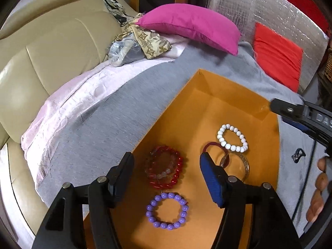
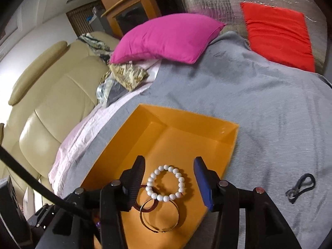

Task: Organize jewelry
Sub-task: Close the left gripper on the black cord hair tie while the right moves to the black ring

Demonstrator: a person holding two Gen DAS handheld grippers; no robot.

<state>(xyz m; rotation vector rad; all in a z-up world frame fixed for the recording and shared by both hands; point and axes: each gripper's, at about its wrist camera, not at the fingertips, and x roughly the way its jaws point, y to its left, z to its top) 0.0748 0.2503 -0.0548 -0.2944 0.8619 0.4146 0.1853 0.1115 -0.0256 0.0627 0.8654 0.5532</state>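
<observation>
An orange tray (image 1: 182, 108) (image 2: 157, 122) lies on a grey blanket. In the left wrist view it holds a red bead bracelet (image 1: 164, 169), a purple bead bracelet (image 1: 167, 210), a white bead bracelet (image 1: 232, 138), a dark red ring (image 1: 211, 145) and a clear bangle (image 1: 238, 164). My left gripper (image 1: 166, 166) is open, its fingers either side of the red bracelet without pressing it. In the right wrist view my right gripper (image 2: 169, 173) is open around the white bead bracelet (image 2: 166, 182), which lies on the tray floor over a gold bangle (image 2: 159, 215).
A pink cushion (image 1: 191, 27) (image 2: 168, 39) and a red cushion (image 1: 278, 58) (image 2: 278, 35) lie at the far side of the blanket (image 2: 259, 103). A beige sofa (image 1: 51, 58) stands left. A small dark clasp (image 2: 300, 184) lies on the blanket right of the tray. A hand (image 1: 319, 188) shows at right.
</observation>
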